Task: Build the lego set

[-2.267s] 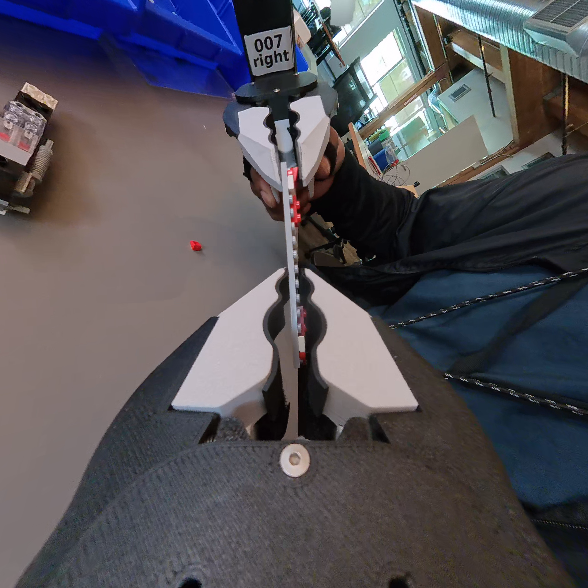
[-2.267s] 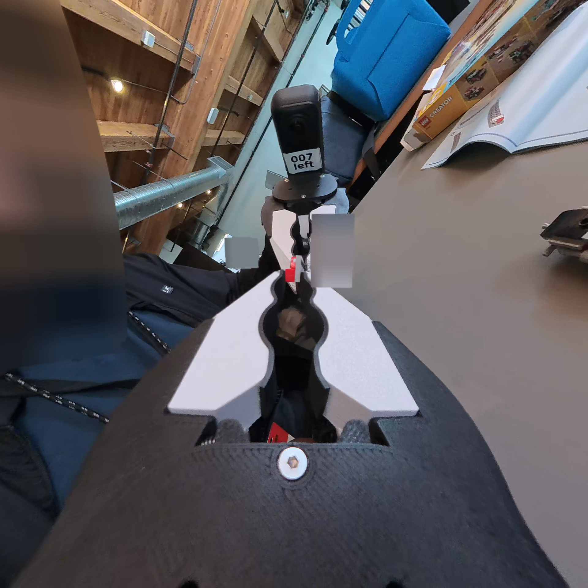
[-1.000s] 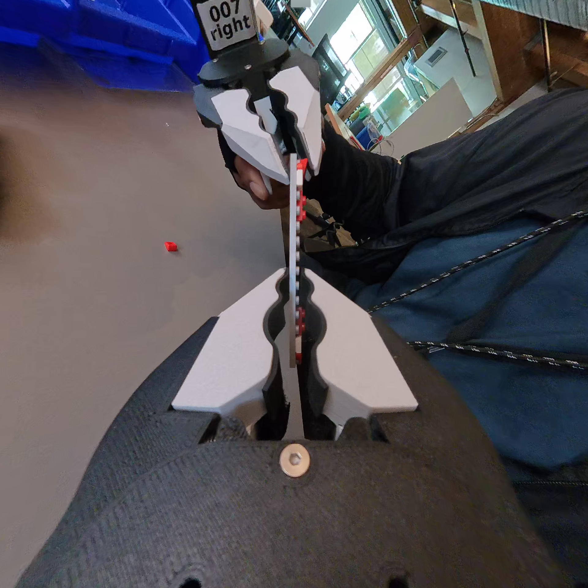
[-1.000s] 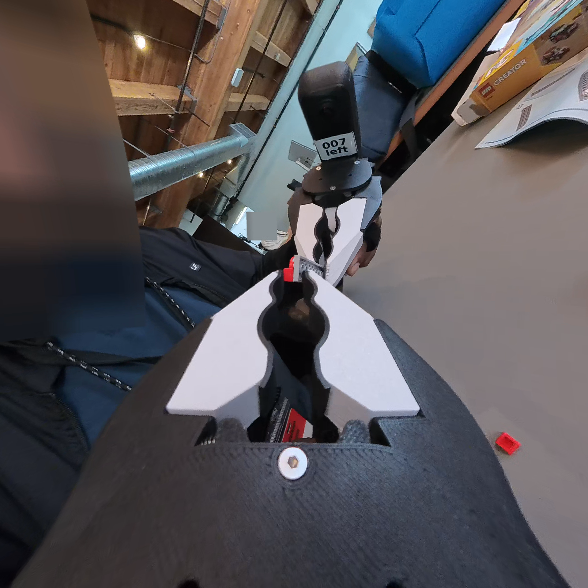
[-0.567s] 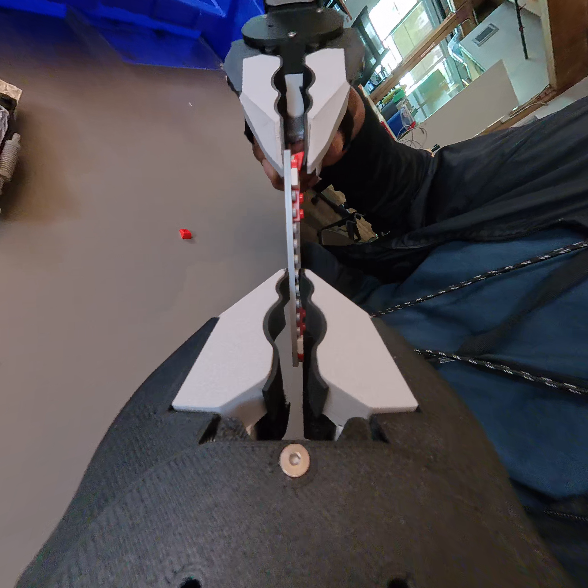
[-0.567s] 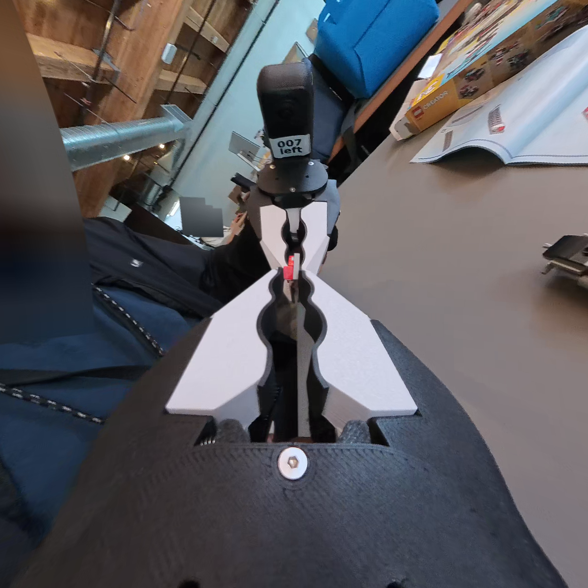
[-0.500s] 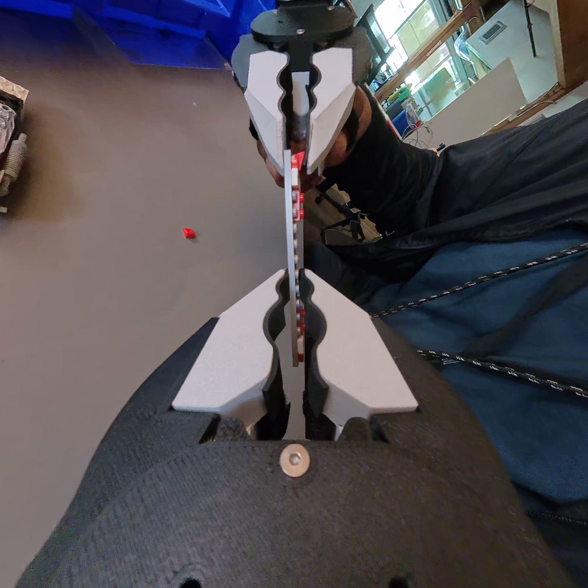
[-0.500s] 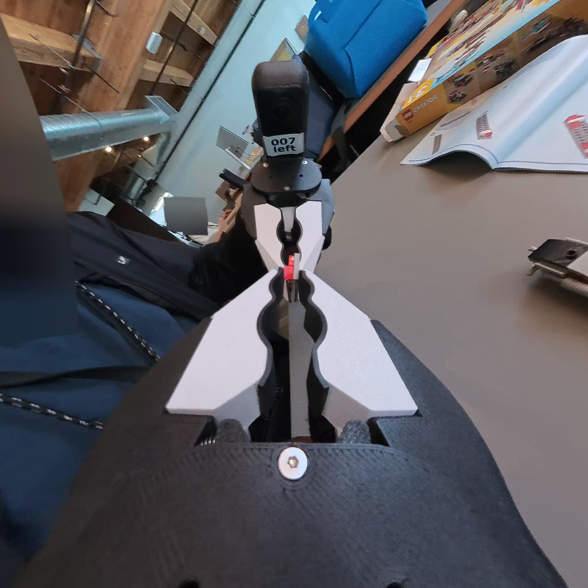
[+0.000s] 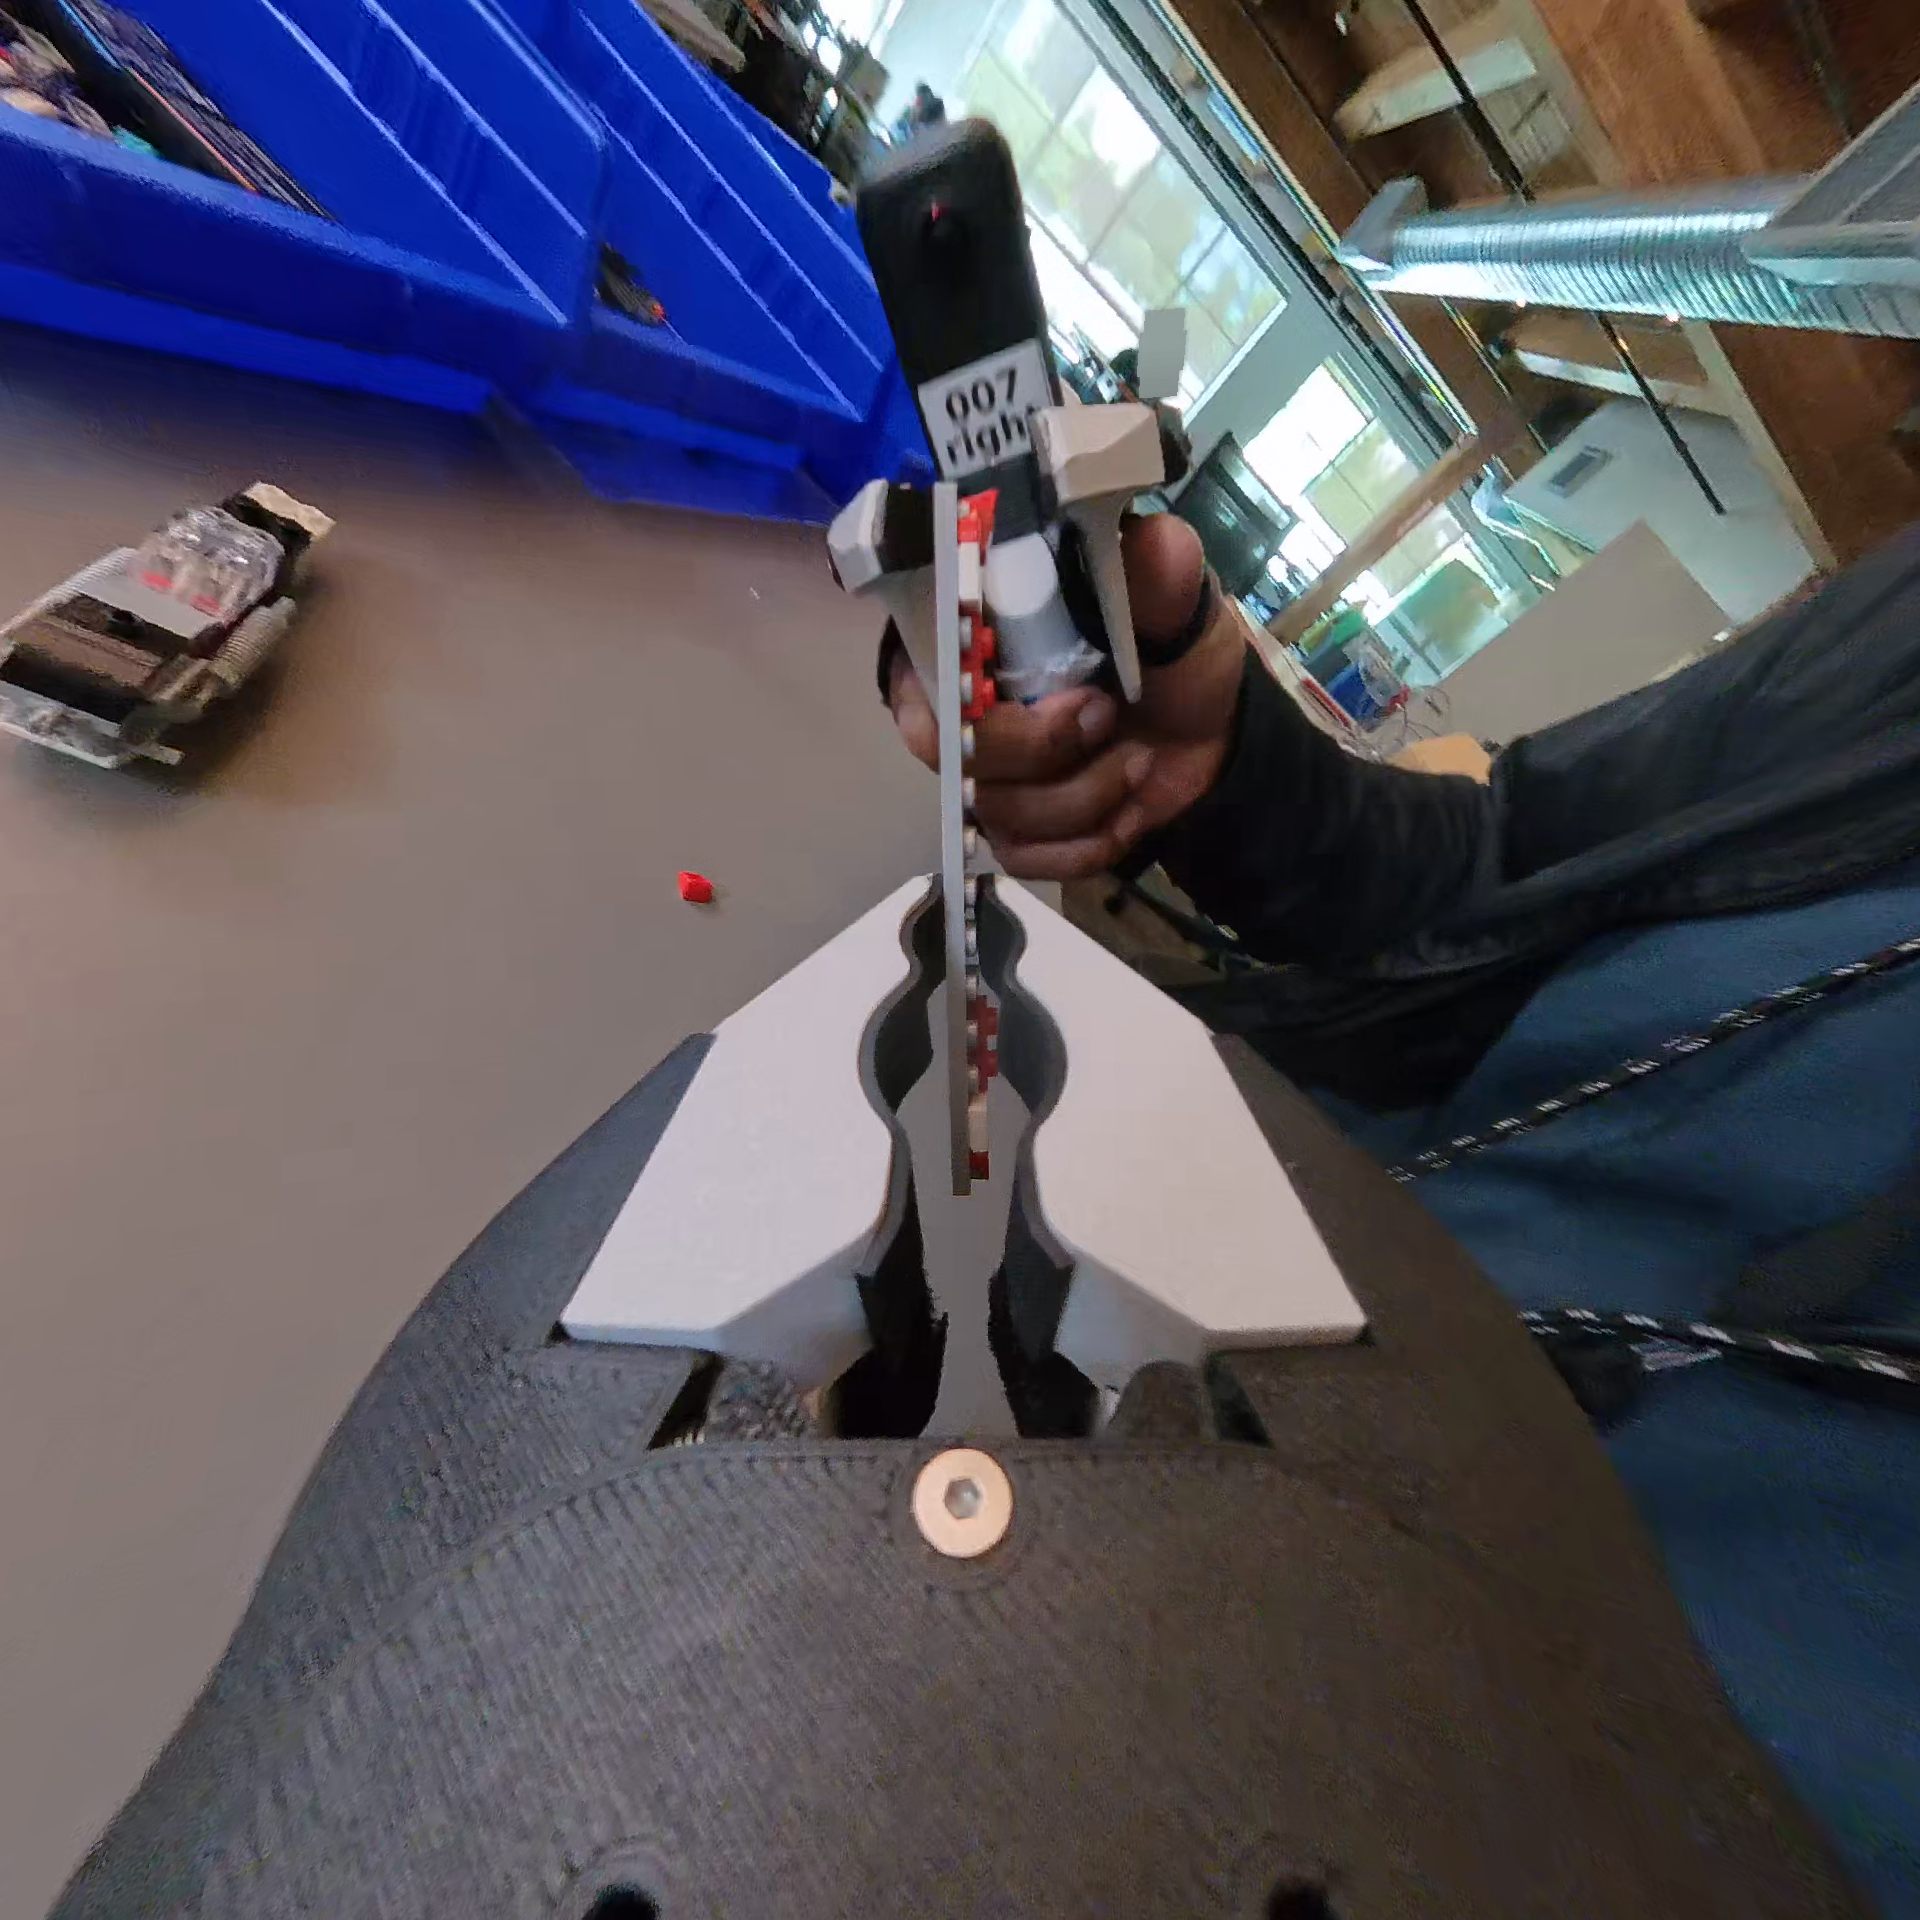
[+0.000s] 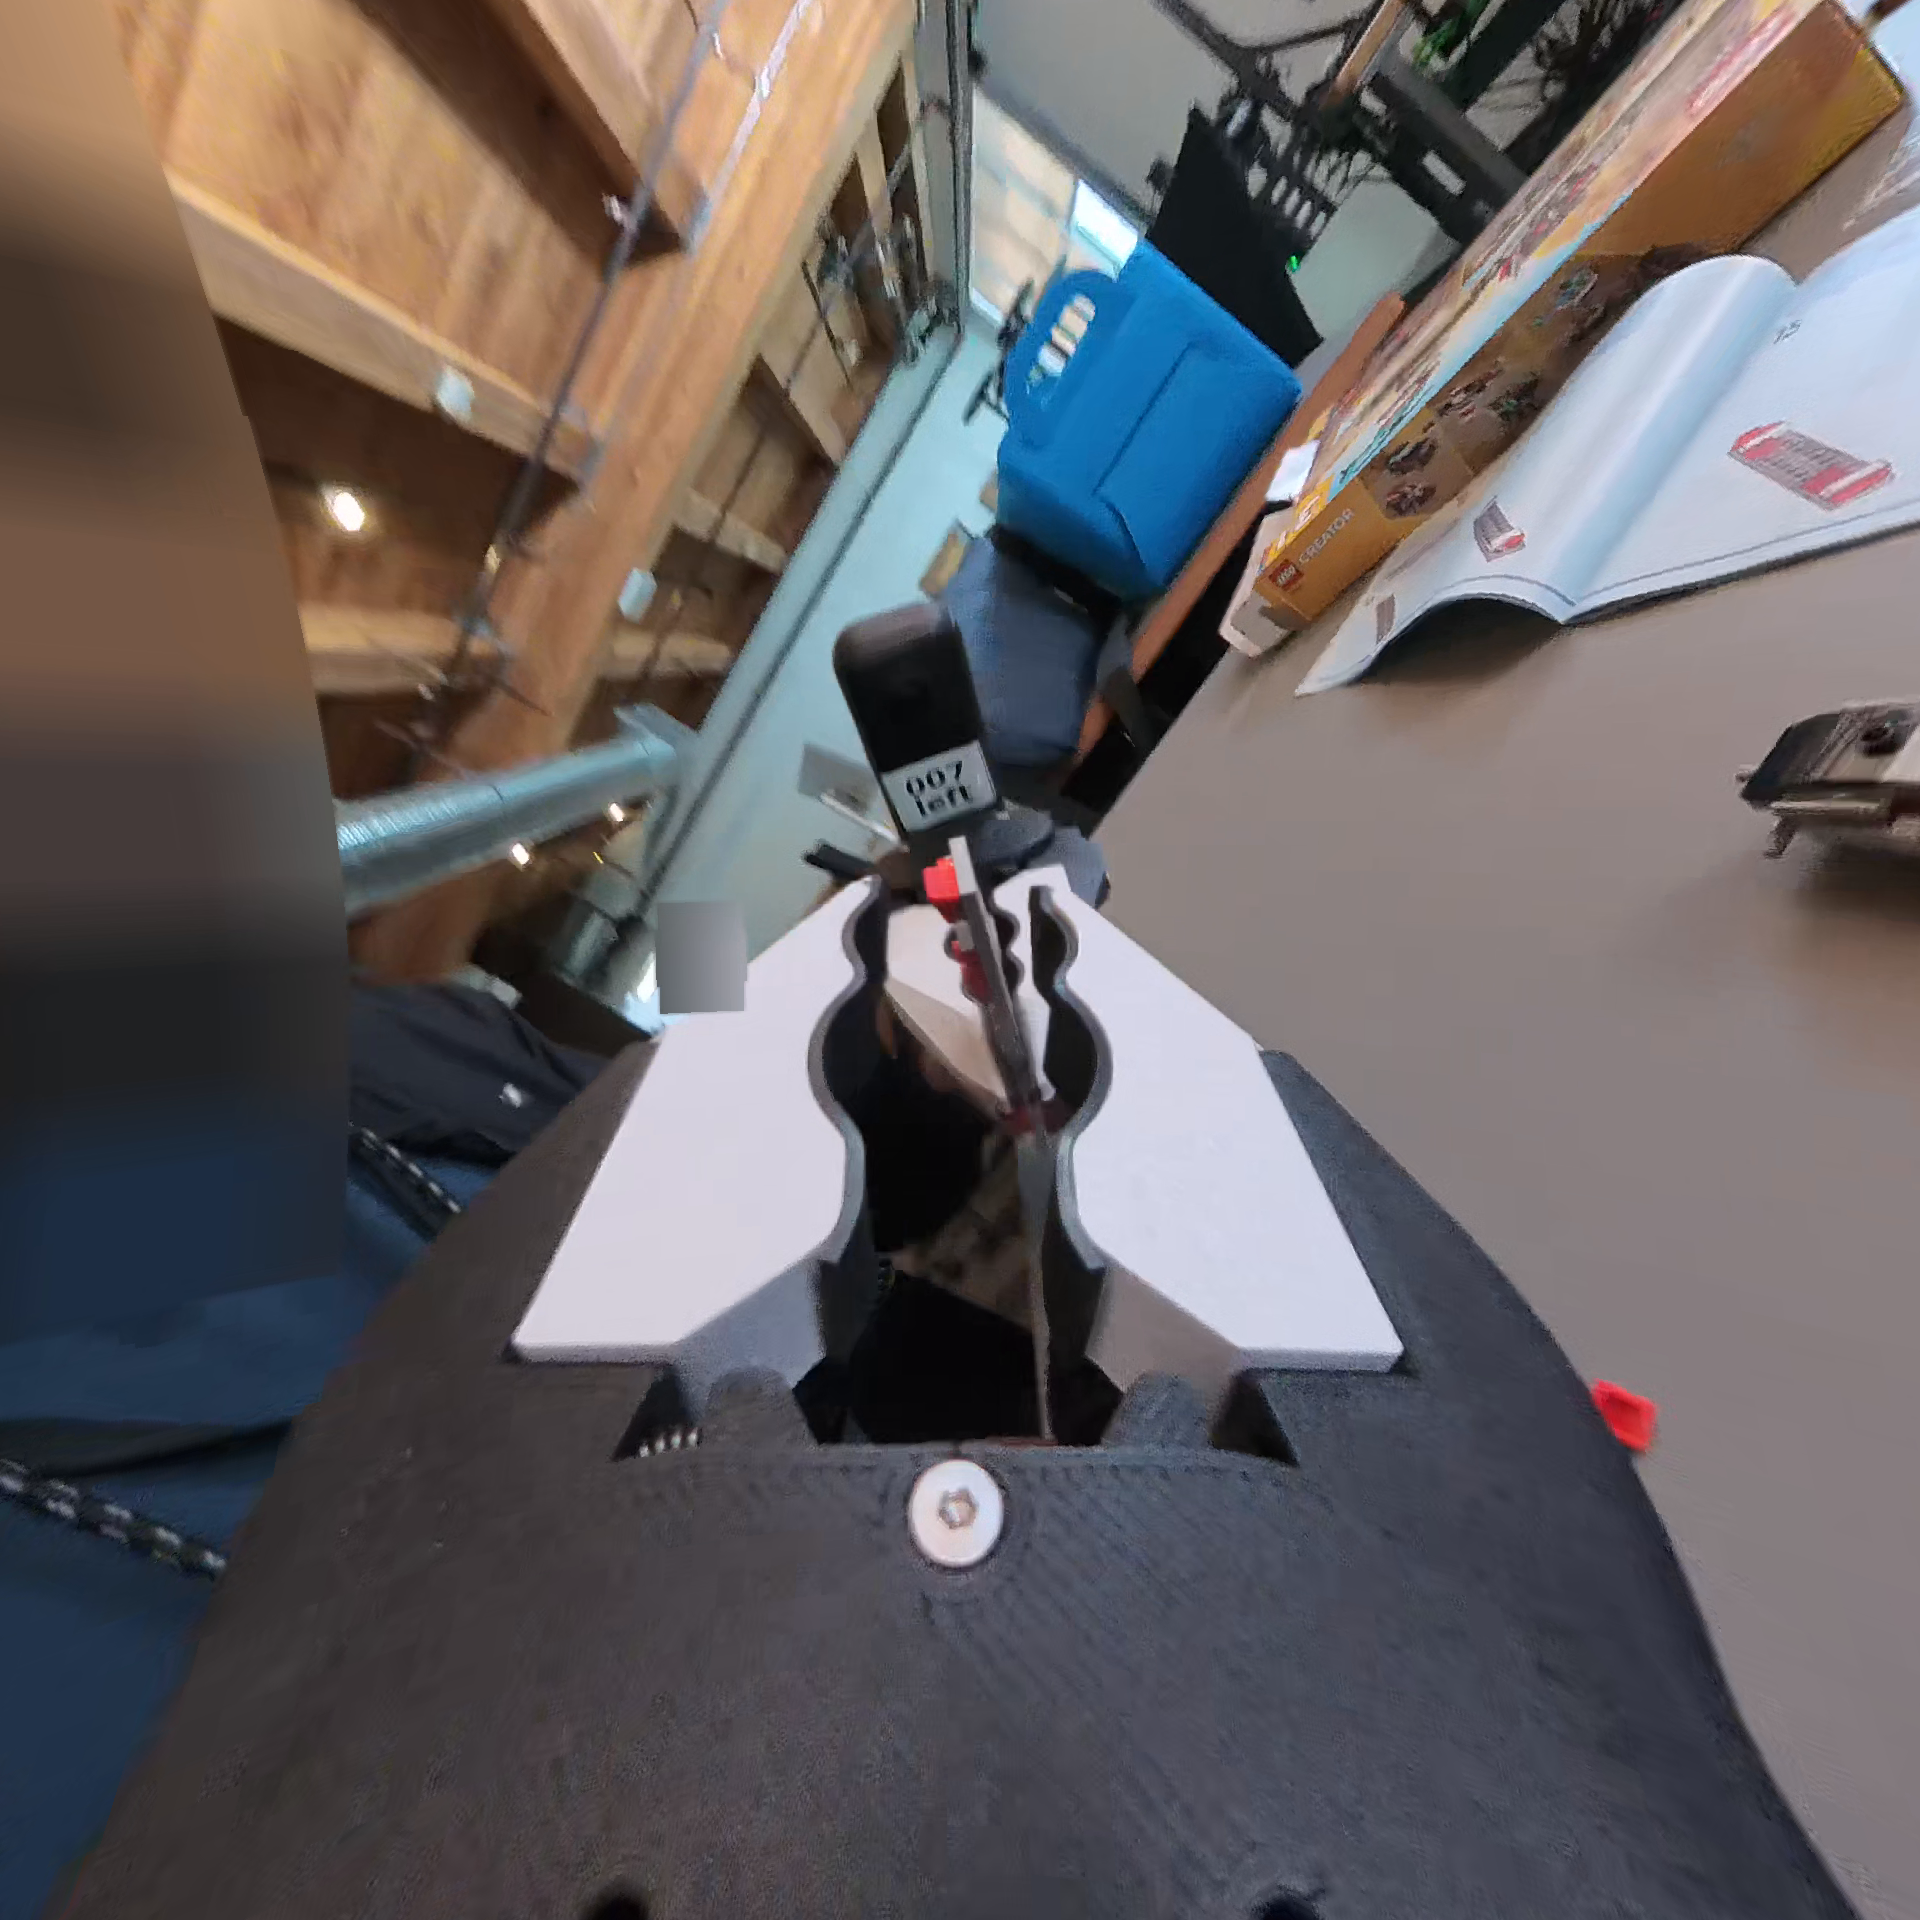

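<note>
The left tongs (image 9: 961, 997) are squeezed tight on a long, thin gray lego plate (image 9: 953, 790). The plate stands on its edge between the two white fingers (image 9: 727, 1164). Small red and white bricks (image 9: 977, 1039) stick out of its right side. The plate pokes out past the finger tips and is held up over the table (image 9: 312, 1039).

At the far end of the plate are the right tongs (image 9: 1003, 540). They are let go and wide apart. One finger sits on the left of the plate and the other sits well off to its right. In the right wrist view the plate leans close to the right finger (image 10: 1174, 1122), and I cannot tell if it touches. A hand (image 9: 1081, 758) in a dark sleeve holds the handle of the right tongs, just behind the plate.

On the table, to the left of the left tongs and a bit past their tips, lies one tiny red brick (image 9: 695, 886). It is all alone, well apart from the plate. Farther off on the left sits a half-made lego car (image 9: 156, 644) in gray and black with clear bits on top.

Behind the car, at the far edge of the table, is a row of blue bins (image 9: 364, 239).

From the right wrist view, far off to the right of the tongs, an open booklet (image 10: 1662, 478) lies on the table. The lego box (image 10: 1558, 301) is just behind it.
</note>
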Demonstrator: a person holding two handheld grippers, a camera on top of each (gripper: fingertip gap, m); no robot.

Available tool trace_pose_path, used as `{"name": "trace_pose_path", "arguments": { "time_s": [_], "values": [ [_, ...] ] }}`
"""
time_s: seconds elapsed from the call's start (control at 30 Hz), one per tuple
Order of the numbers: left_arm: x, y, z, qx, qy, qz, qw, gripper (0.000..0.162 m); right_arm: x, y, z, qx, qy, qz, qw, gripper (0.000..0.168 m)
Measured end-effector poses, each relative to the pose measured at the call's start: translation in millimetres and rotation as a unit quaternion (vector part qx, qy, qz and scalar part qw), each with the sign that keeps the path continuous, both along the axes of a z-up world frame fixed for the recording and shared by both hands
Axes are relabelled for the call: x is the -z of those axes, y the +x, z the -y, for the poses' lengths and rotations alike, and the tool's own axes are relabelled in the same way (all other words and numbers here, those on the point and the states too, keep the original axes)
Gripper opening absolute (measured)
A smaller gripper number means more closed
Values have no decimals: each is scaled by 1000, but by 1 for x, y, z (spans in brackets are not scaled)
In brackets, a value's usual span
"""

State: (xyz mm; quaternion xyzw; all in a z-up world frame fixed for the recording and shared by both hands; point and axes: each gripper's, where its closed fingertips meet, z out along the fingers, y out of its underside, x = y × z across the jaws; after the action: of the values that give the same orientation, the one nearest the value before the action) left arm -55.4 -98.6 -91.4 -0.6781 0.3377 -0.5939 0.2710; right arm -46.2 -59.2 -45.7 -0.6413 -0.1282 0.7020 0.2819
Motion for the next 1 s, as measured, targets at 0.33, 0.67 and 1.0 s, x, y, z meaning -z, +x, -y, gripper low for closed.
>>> {"name": "trace_pose_path", "arguments": {
  "time_s": [0.33, 0.67, 1.0],
  "values": [
    [4, 4, -3, -38, 68, -1, 997, 3, 0, -2, 0, 26, -56, -53, 997, 20],
    [3, 4, -1, -29, 91, -8, 995, 3, -5, 0, 5, 10, -42, -58, 997, 12],
    [7, 9, 4, -15, 55, -39, 998, 3, -2, -1, 6, 15, -27, -26, 999, 11]
  ]
}}
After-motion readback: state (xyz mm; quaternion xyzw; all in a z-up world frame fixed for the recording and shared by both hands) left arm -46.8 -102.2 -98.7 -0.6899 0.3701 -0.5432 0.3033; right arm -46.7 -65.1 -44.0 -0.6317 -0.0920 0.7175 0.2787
